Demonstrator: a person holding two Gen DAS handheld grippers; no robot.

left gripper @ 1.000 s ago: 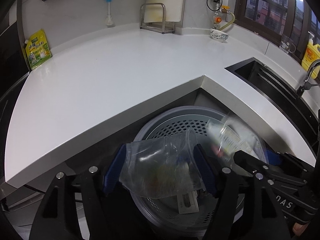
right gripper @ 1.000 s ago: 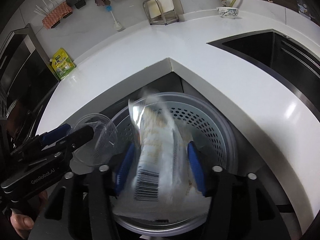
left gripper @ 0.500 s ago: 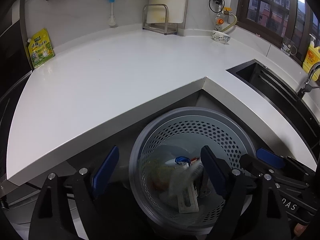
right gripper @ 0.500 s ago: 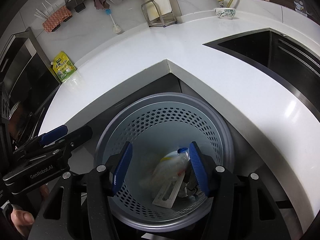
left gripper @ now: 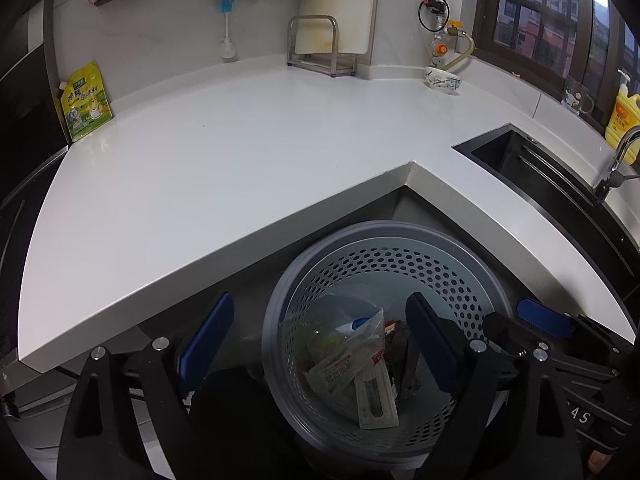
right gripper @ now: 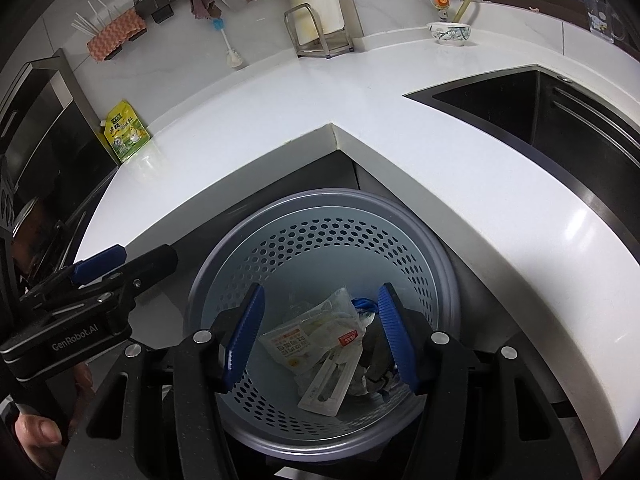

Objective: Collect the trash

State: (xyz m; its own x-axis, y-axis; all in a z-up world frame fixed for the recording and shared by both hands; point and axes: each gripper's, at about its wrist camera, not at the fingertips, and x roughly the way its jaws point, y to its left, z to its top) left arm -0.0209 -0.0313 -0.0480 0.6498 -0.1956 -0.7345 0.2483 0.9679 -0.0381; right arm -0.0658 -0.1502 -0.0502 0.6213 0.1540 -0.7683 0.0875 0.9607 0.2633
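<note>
We're at the drop step over the perforated bin (left gripper: 472, 272), which sits on the floor tucked under the inner corner of the tabletop (left gripper: 224, 168). To do it well: hold both grippers over the bin mouth until the jaws are fully clear of the trash, then lift straight up so no pad snags the rim.

Left gripper (left gripper: 320, 344): jaws spread wide and opening further, nothing between the pads. Right gripper (right gripper: 318, 332): jaws partly spread, nothing pinched.

Trash is in the bottom of the bin, well below both sets of jaws, not touching them. We see a clear plastic bag (left gripper: 340, 332), a printed snack wrapper (right gripper: 308, 340) and a flat white packet (right gripper: 328, 384) lying across each other, with some dark scraps beside them toward the right wall.

Our read: this load is delivered. Tabletop shows no loose litter. Only a yellow-green pouch (left gripper: 84, 100) at the back-left edge and a small bowl (left gripper: 442, 80) near the back wall, both probably not trash.
</note>
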